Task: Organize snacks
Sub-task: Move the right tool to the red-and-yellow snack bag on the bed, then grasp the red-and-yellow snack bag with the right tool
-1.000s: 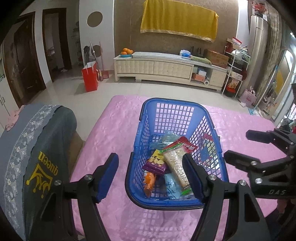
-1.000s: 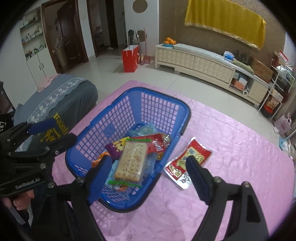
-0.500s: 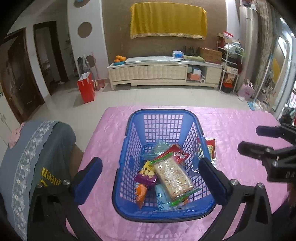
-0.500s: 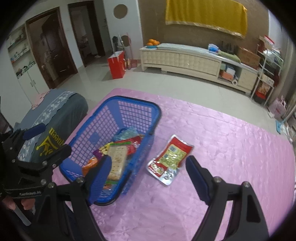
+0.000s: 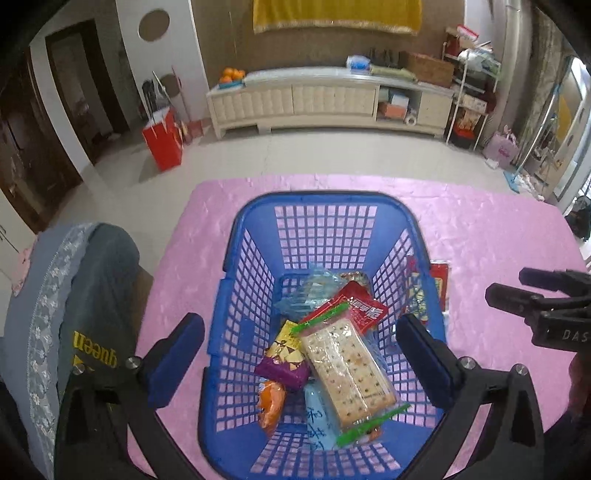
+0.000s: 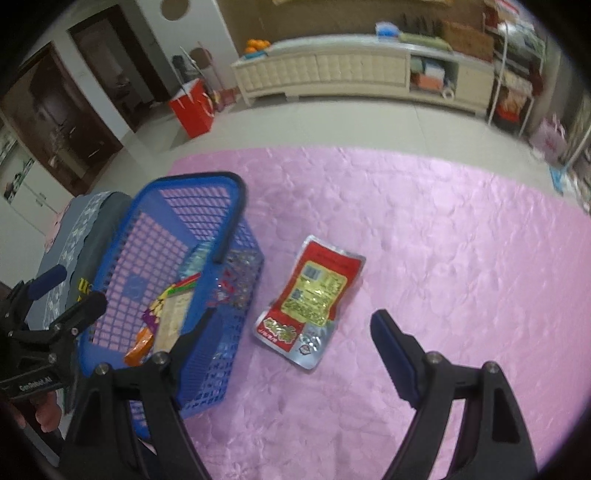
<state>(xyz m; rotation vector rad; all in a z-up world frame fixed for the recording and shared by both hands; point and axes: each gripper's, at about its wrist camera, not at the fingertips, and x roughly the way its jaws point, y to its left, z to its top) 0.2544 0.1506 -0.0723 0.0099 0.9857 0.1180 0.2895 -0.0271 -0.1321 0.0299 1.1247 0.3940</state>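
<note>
Left wrist: steeply down into basket [image 5: 236, 236]. Right wrist: beside it; both share basket.

A long cream cabinet [image 5: 328, 99] stood against the brown wall [image 5: 229, 33] under a yellow cloth [image 5: 336, 14], across pale floor tiles [image 5: 295, 151].

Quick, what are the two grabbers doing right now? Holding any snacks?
Left hand-held gripper: open, holding nothing, above the basket.
Right hand-held gripper: open, holding nothing, above the red packet.

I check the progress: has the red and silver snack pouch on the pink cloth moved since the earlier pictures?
No. The red and silver snack pouch lies beside the blue plastic basket as before.
</note>
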